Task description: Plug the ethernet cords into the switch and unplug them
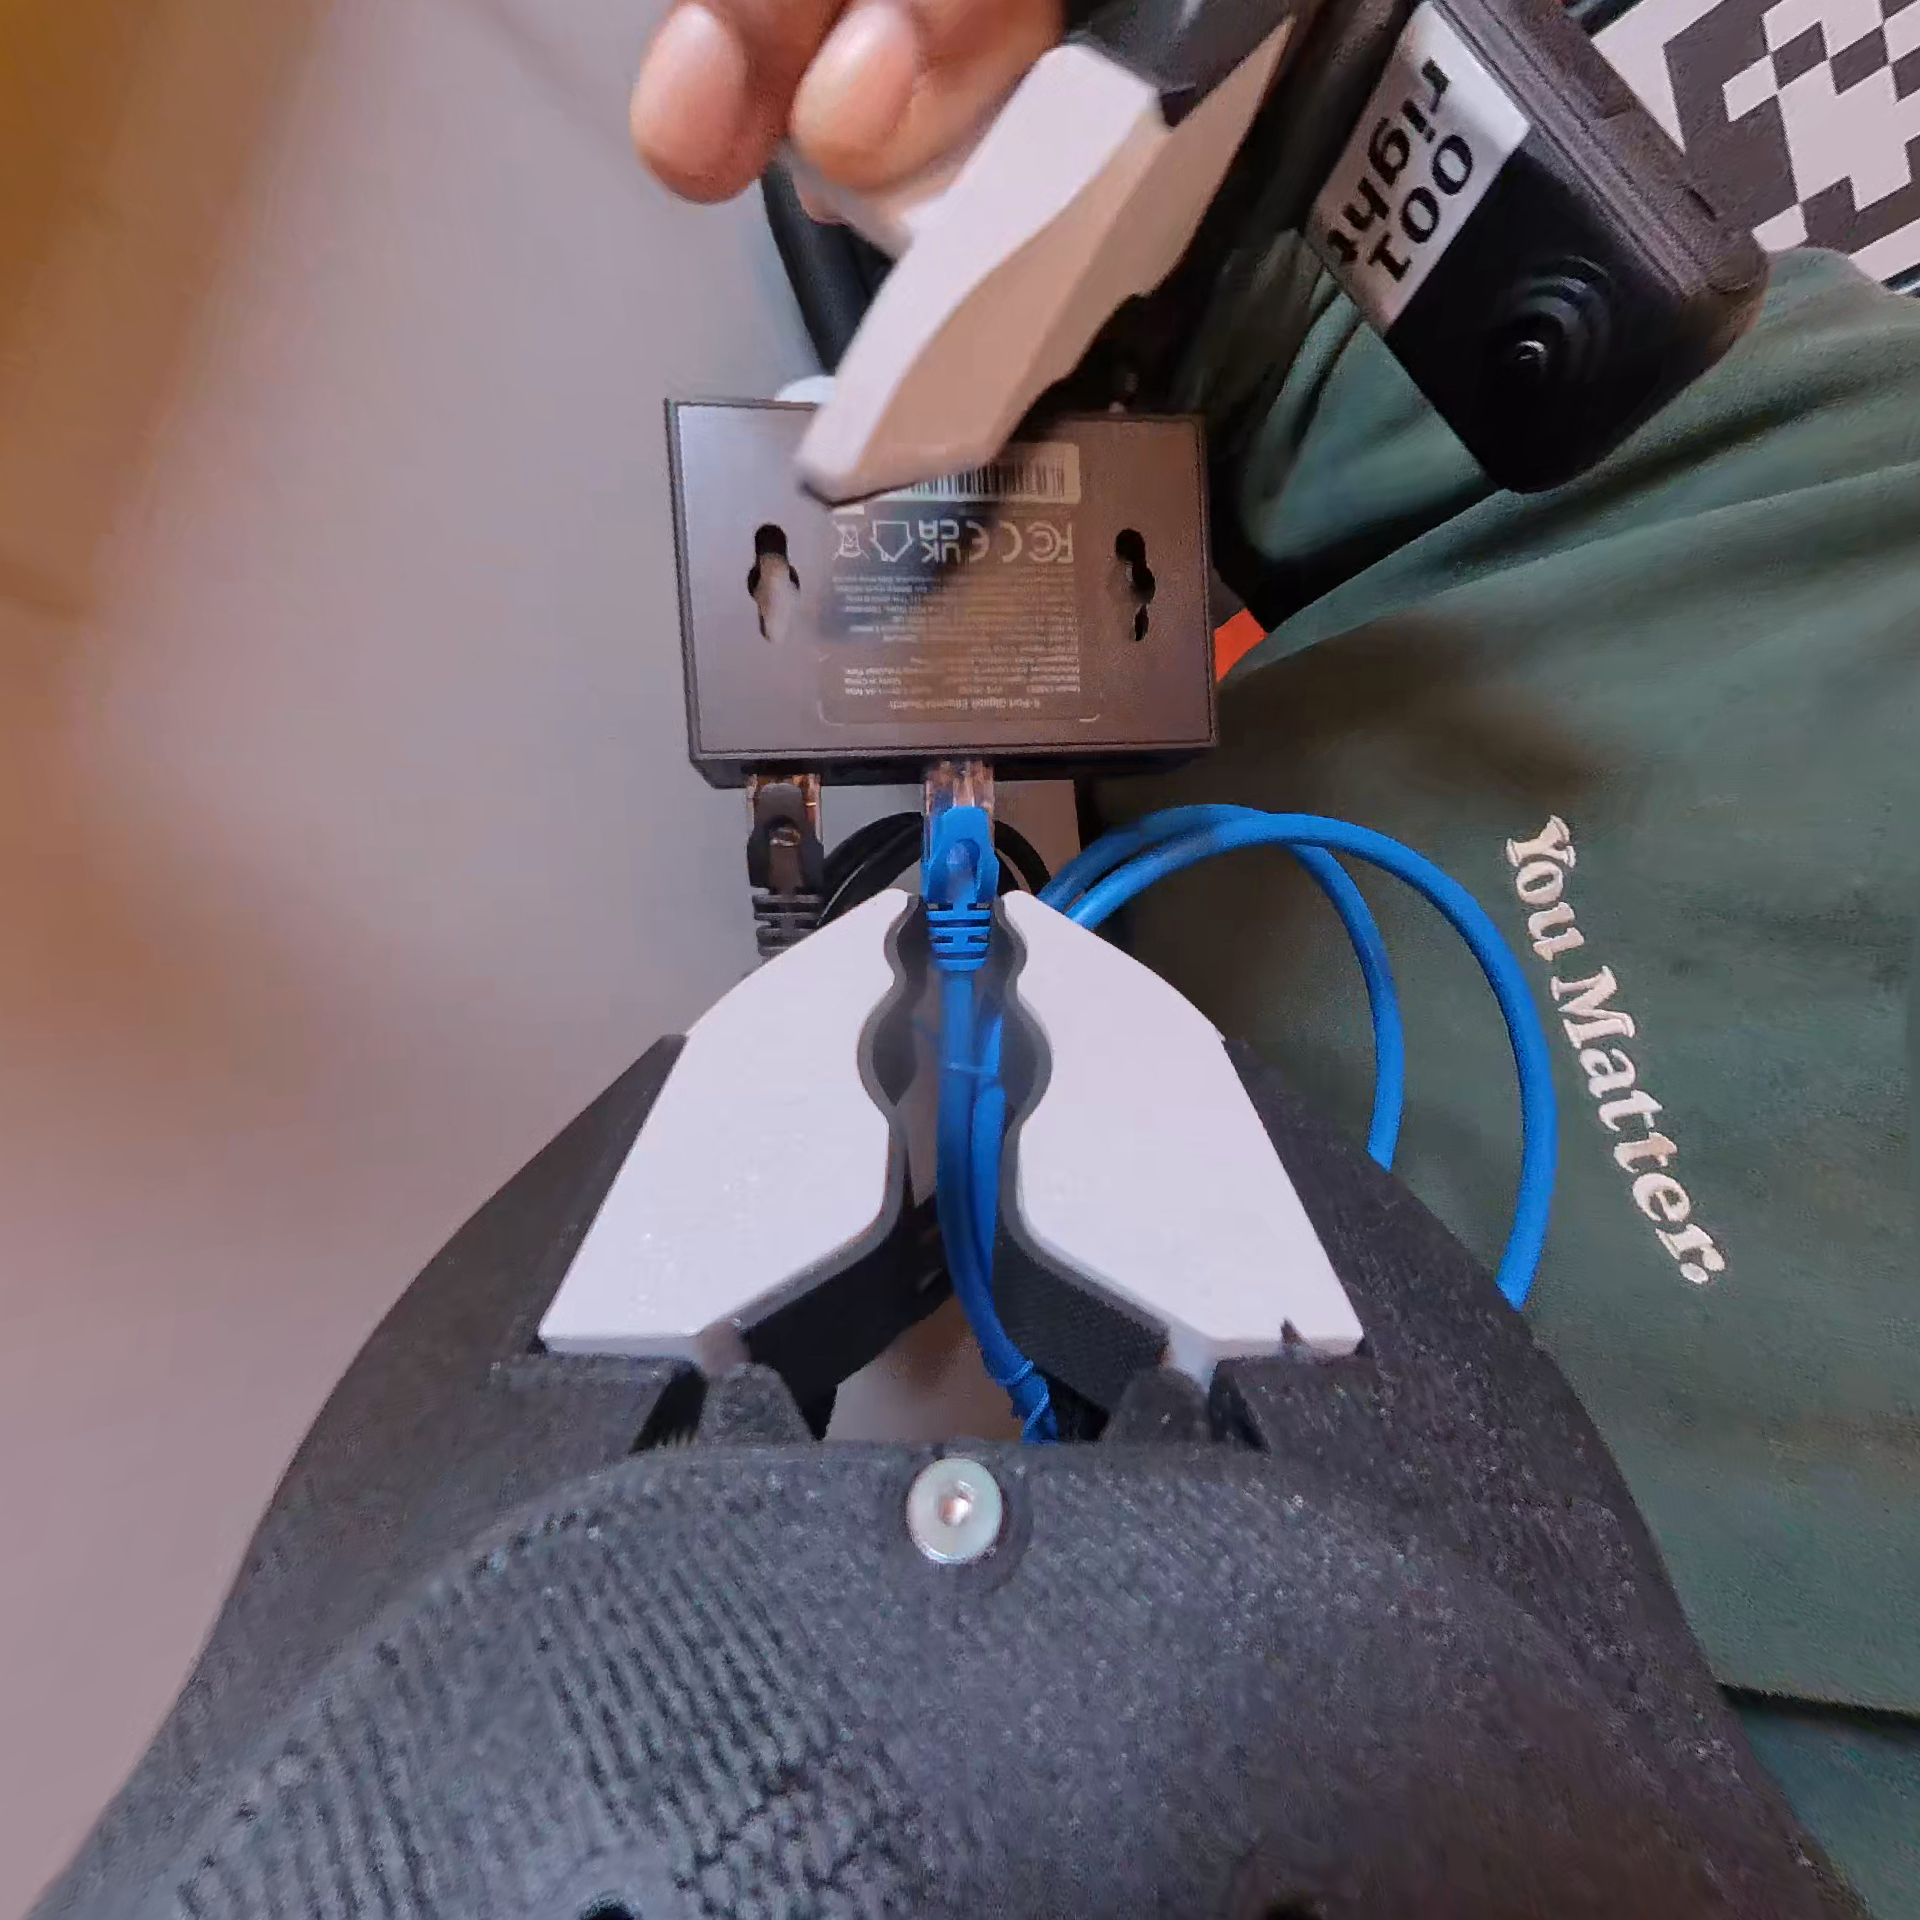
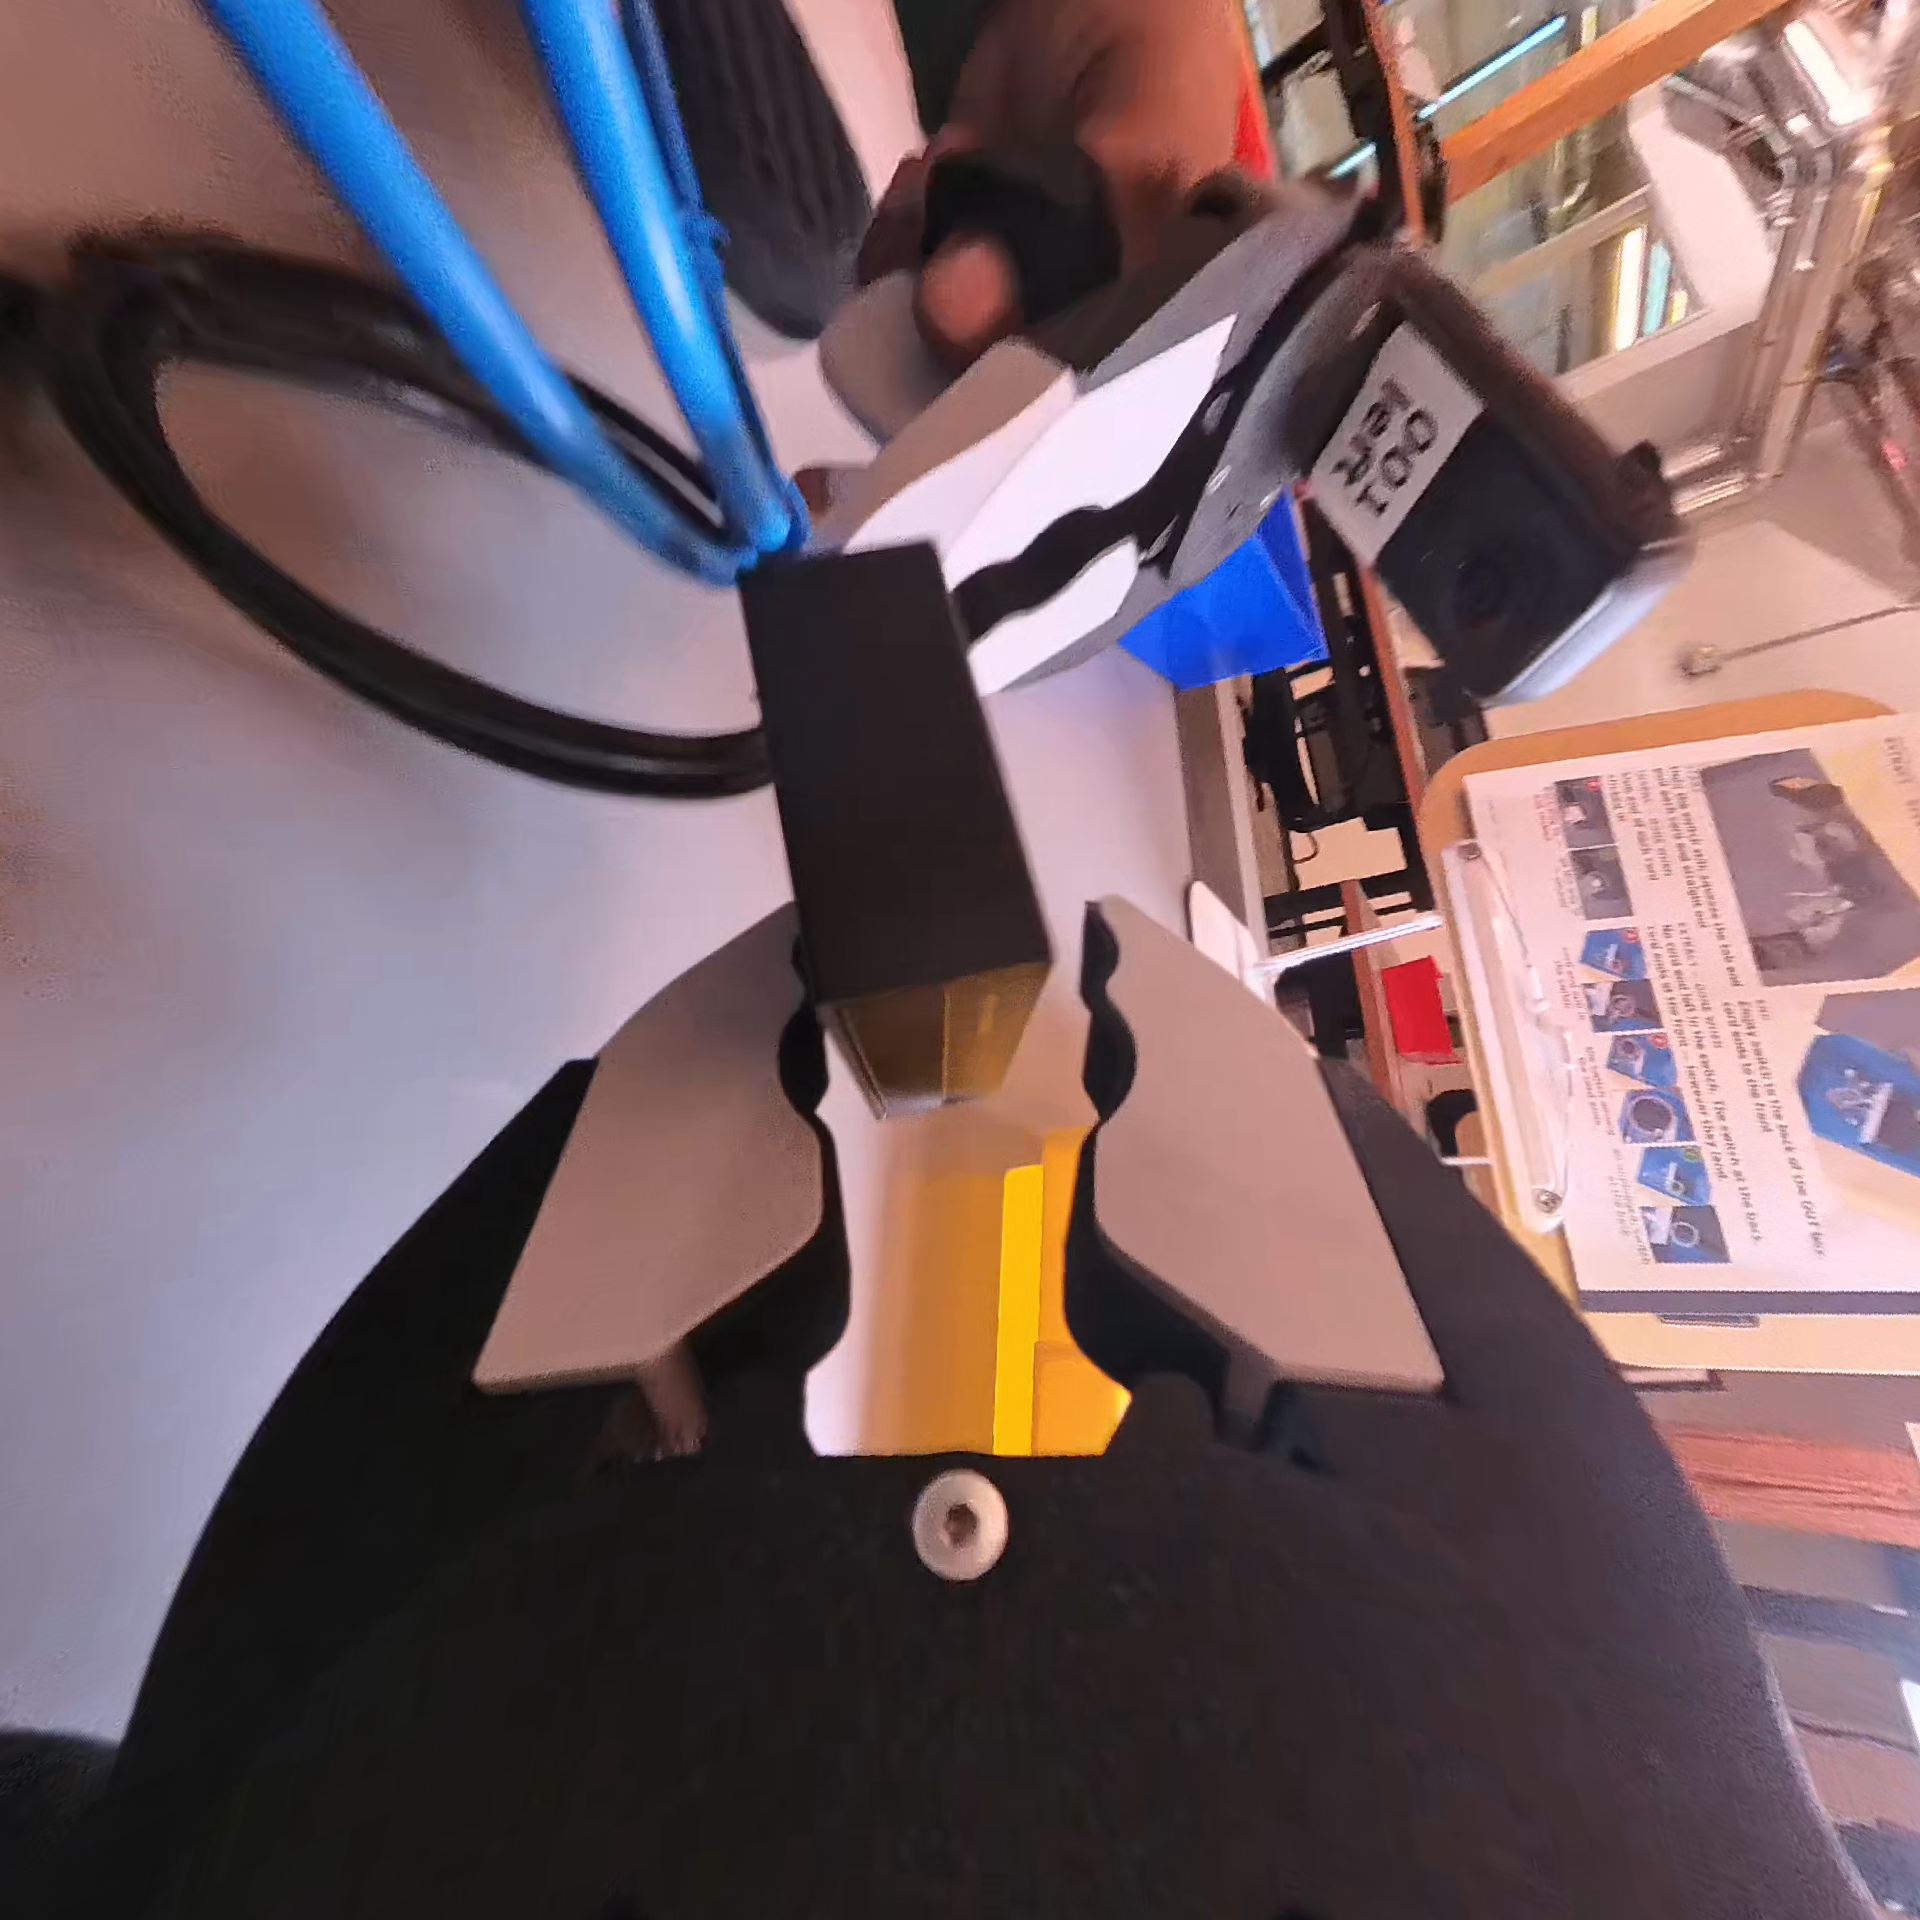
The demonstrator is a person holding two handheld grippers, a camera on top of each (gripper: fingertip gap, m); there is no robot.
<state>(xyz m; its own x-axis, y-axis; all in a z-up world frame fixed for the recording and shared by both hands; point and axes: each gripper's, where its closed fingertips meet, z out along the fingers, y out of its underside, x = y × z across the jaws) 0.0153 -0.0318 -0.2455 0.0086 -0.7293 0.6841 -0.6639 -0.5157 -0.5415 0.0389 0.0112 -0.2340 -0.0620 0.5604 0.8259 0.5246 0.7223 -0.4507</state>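
Note:
The black switch [image 1: 935, 613] faces me underside up in the left wrist view. A black ethernet plug [image 1: 784, 831] sits in its leftmost port. My left gripper [image 1: 958, 920] is shut on the boot of the blue ethernet cord [image 1: 958, 873], whose clear plug tip is in a middle port. One finger [image 1: 935, 343] of the right gripper lies blurred over the switch's far edge. In the right wrist view my right gripper [image 2: 940, 935] straddles the near end of the switch [image 2: 883, 748]; its left finger touches it, and a small gap shows on the right. The blue cord [image 2: 468, 260] and black cord [image 2: 260, 582] leave the far end.
A person's green sweatshirt [image 1: 1558, 935] fills the right side, with a hand [image 1: 810, 94] at the top. The white table [image 2: 312, 1039] lies beneath. A yellow object [image 2: 1008, 1299] sits below my right gripper. A blue bin [image 2: 1236, 613] and an instruction sheet [image 2: 1714, 1018] stand to the right. Left tips to right tips: about 5 cm.

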